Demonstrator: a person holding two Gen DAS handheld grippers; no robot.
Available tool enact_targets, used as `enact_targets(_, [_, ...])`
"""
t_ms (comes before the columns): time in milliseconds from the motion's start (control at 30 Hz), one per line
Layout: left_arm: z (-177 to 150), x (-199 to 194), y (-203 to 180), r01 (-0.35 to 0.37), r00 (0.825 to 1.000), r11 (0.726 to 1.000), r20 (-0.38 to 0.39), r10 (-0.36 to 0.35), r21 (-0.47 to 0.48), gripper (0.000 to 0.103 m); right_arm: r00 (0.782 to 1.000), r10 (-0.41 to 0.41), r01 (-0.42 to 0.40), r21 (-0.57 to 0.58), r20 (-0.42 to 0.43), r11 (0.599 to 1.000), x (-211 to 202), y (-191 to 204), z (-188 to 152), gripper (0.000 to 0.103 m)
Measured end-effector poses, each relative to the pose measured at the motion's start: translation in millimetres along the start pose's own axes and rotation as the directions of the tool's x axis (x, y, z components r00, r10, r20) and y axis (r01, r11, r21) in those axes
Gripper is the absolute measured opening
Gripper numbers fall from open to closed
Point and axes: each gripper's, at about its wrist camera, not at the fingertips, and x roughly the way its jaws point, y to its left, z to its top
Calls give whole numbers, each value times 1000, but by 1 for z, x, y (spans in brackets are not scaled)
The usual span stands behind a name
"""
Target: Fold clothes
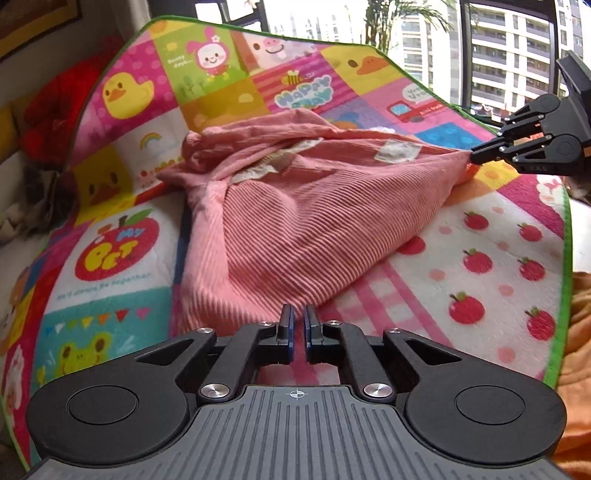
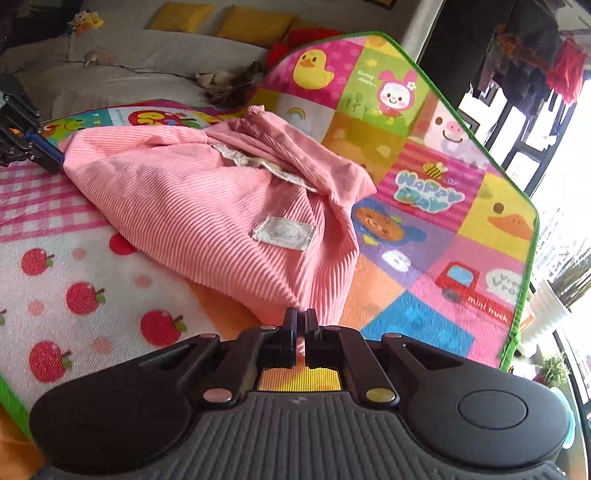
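A pink ribbed garment [image 1: 295,225] lies bunched on a colourful cartoon play mat [image 1: 480,266], with a white label patch [image 1: 397,151] facing up. My left gripper [image 1: 299,317] is shut on the garment's near corner. My right gripper [image 2: 300,319] is shut on another corner; it also shows in the left wrist view [image 1: 476,155], pinching the fabric at the right. The left gripper shows at the left edge of the right wrist view [image 2: 55,158], on the garment's [image 2: 221,206] far corner. The cloth is stretched between them and its far part is crumpled.
The mat [image 2: 461,236] has a green border and curls up at the far side. A grey sofa [image 2: 129,62] with yellow cushions [image 2: 255,24] and a red item [image 1: 55,110] lie beyond. Windows [image 1: 498,48] stand behind. Orange fabric [image 1: 580,332] lies at the right.
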Motion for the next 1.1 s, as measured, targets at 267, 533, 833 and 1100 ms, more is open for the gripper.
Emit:
enact_targets(267, [14, -13, 38, -42, 995, 983, 86, 59, -181, 73, 994, 54, -69, 149, 99, 986, -10, -18, 16, 24])
enact_targets(533, [7, 31, 64, -100, 995, 958, -43, 92, -269, 40, 996, 86, -82, 159, -16, 984, 44, -3, 14, 40])
enact_targets(833, [-3, 9, 46, -143, 989, 974, -64, 133, -173, 24, 998, 65, -65, 193, 5, 979, 39, -8, 8, 59])
enact_targets(1100, [53, -15, 37, -54, 988, 981, 134, 79, -186, 45, 988, 103, -125, 204, 112, 971, 20, -7, 34, 67])
